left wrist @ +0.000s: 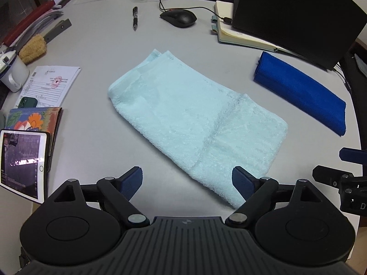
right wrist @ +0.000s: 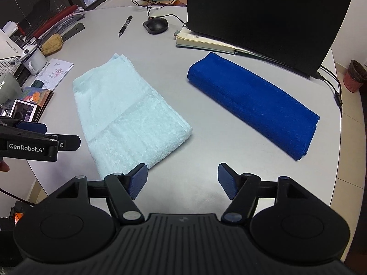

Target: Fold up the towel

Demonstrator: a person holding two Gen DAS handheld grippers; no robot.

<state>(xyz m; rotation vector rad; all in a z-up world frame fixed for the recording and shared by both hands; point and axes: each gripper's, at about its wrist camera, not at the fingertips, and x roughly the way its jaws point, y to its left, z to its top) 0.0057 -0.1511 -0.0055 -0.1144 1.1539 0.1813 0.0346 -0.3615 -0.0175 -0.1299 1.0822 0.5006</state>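
A pale blue towel [left wrist: 190, 119] lies folded into a flat oblong in the middle of the grey table [left wrist: 110, 52]; it also shows in the right wrist view as the pale blue towel [right wrist: 123, 114]. My left gripper [left wrist: 187, 184] hovers open at the towel's near end, its right pad over the near corner, nothing between the pads. My right gripper [right wrist: 181, 181] is open over bare table just right of the towel's near corner, empty. The left gripper also shows at the left edge of the right wrist view as a black body [right wrist: 34, 142].
A folded dark blue towel [right wrist: 252, 105] lies to the right. A black laptop [right wrist: 259, 16] sits on an open notebook [right wrist: 206, 43] at the back, with a mouse [right wrist: 156, 25] and pen [right wrist: 125, 26]. At the left are a tablet [left wrist: 21, 165], papers [left wrist: 49, 84] and a mug [left wrist: 12, 73].
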